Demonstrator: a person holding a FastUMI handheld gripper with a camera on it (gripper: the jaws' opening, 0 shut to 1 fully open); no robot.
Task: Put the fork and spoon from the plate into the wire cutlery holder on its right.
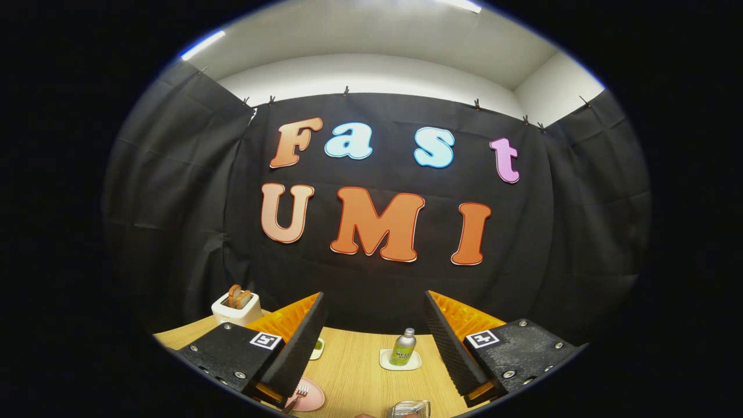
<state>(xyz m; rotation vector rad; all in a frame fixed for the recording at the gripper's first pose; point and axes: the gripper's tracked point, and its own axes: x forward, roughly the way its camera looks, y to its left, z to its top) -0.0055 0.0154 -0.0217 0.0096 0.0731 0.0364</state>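
While held high over the light wooden table (360, 371) with fingers spread and empty, tool (374, 334) not yet reaching: silver fork (300, 395) on round pink plate (310, 397) below its left finger, wire cutlery holder (411, 409) beneath. Calls for dipping toward the fork.

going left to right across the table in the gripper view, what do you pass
toaster → pink plate with the fork on it → bottle on its coaster → wire holder, just right of the plate. The gripper is open, its fingers wide apart above the table.
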